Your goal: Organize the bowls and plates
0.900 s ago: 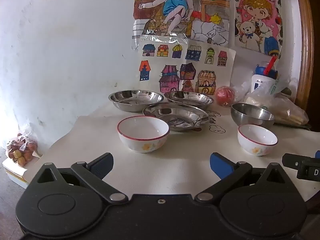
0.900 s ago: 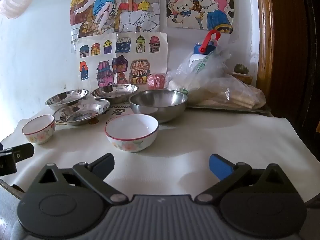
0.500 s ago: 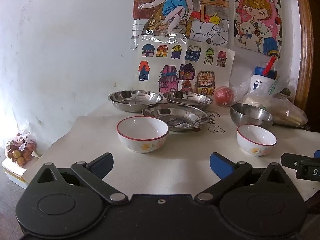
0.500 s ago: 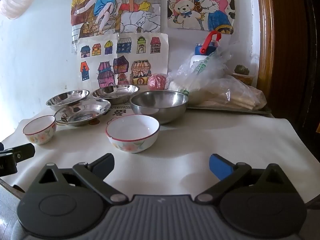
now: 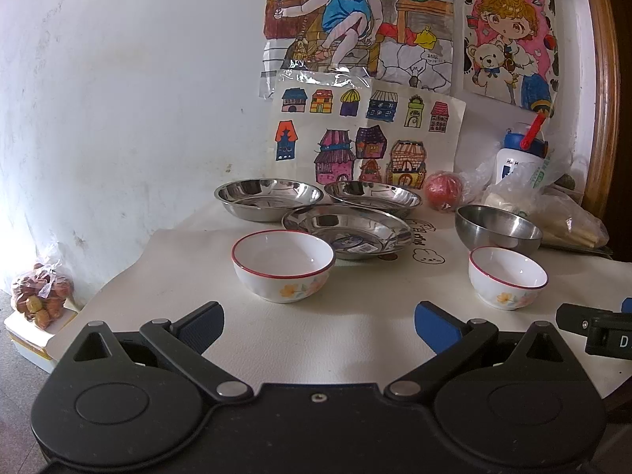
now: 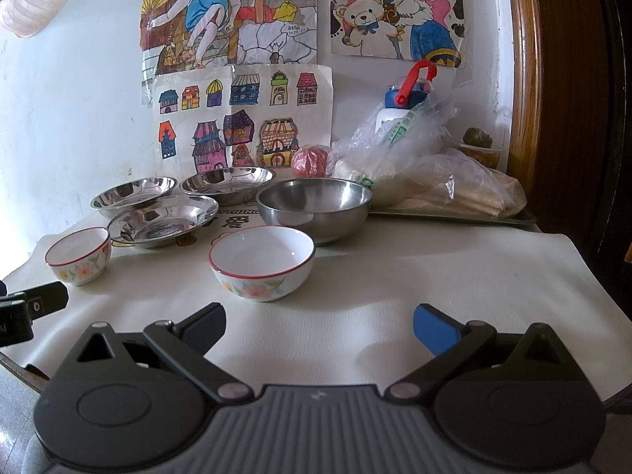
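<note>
Both claws hang released and empty at the near edge of the tabletop (image 5: 355,339). The left claw (image 5: 318,322) has its blue fingers spread wide, and the right claw (image 6: 318,322) is spread just as wide.

Nothing looks sorted yet, so the step in hand is probably a first pick. Directly ahead of the left claw stands the left flowered bowl (image 5: 283,262); the right flowered bowl (image 6: 261,261) stands ahead of the right claw, a little to its left. For a good grasp, I would pinch one wall of a bowl across its red rim, one finger inside and one outside, and lift straight up. The glazed wall is likely slippery, so a deep bite is safer than a grip at the lip. The two match, so nesting one in the other seems sensible.

Both flowered bowls are empty. Behind the right one, close by, the deep steel bowl (image 6: 314,209) is empty too. Farther left, three shallow steel plates (image 5: 347,229) cluster together, rims near or overlapping; the nearest has a label stuck inside. Nearest the wall lie a red ball (image 5: 443,190) and plastic bags (image 6: 426,173).
</note>
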The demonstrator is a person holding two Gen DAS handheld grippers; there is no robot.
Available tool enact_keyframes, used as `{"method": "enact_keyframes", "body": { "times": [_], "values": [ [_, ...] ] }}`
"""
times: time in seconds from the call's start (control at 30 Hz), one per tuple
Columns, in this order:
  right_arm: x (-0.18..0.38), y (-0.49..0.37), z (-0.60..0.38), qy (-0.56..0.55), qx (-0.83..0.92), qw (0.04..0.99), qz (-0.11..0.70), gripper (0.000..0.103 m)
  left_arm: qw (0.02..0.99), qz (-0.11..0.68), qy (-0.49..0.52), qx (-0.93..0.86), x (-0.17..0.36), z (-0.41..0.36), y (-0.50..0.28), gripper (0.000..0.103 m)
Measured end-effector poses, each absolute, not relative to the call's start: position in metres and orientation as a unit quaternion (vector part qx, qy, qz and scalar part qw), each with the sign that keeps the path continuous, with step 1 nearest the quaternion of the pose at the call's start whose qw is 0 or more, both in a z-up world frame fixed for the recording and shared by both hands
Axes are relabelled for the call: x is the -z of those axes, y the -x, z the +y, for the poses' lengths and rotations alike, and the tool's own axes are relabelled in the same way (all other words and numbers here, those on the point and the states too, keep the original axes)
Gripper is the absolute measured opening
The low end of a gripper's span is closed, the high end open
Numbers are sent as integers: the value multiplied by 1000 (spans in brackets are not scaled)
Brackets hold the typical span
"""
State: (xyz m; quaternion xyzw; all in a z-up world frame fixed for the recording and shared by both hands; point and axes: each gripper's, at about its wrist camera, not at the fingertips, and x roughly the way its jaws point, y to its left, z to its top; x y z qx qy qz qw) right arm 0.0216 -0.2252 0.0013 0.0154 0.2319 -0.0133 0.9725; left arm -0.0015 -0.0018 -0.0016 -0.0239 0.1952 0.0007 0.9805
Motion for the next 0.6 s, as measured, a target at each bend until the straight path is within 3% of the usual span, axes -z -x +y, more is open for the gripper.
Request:
{"method": "enact_keyframes", "body": {
  "times": [0.6],
  "values": [
    [-2,-21,-226,-16,13,973,232,103,981,195,24,-1,-1,1,2,102]
  ]
}}
